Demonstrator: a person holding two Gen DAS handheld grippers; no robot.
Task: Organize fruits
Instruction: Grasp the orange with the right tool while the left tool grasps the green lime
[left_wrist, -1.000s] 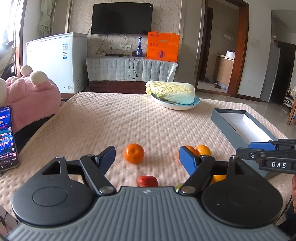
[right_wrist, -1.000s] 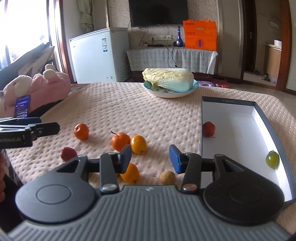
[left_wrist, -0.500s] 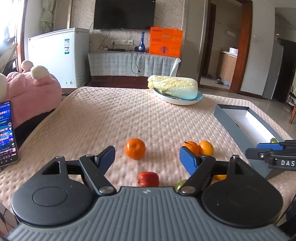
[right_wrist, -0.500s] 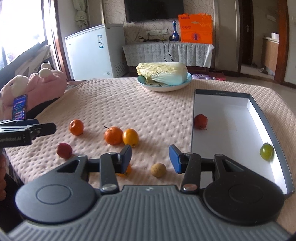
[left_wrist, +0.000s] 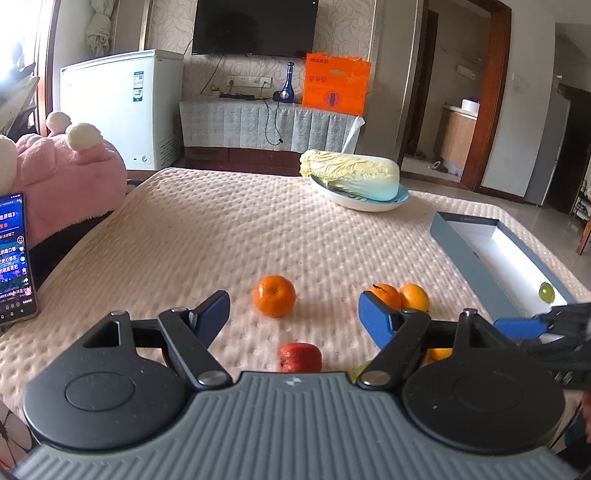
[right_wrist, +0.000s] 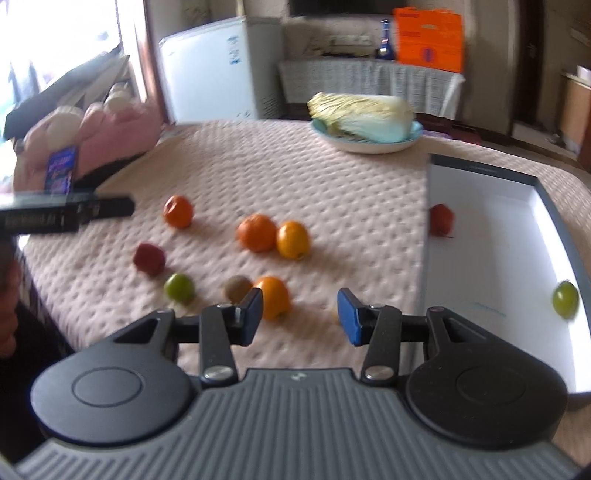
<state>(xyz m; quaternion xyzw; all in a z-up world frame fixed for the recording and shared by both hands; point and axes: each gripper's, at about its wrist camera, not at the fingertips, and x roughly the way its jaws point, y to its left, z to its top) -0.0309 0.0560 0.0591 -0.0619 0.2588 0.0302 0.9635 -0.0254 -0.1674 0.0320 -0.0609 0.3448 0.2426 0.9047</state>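
Several fruits lie loose on the pink quilted table (left_wrist: 229, 236). My left gripper (left_wrist: 293, 317) is open; an orange (left_wrist: 274, 296) sits just beyond its fingers and a red fruit (left_wrist: 300, 357) lies below them. Two more oranges (left_wrist: 414, 296) rest by the right finger. My right gripper (right_wrist: 301, 317) is open with nothing between its fingers. An orange (right_wrist: 273, 295) lies behind its left finger, with a brown fruit (right_wrist: 238, 288) and a green fruit (right_wrist: 179, 288) further left. The grey box (right_wrist: 480, 168) holds a red fruit (right_wrist: 441, 219) and a green fruit (right_wrist: 565, 298).
A cabbage on a blue plate (left_wrist: 351, 177) stands at the back of the table. A phone (left_wrist: 13, 258) and a pink plush toy (left_wrist: 66, 177) are at the left edge. The box (left_wrist: 454, 236) lies along the right side.
The right wrist view has shifted and blurred, and the brown and green fruits near the front edge now show in it. The left gripper has stayed where it was.
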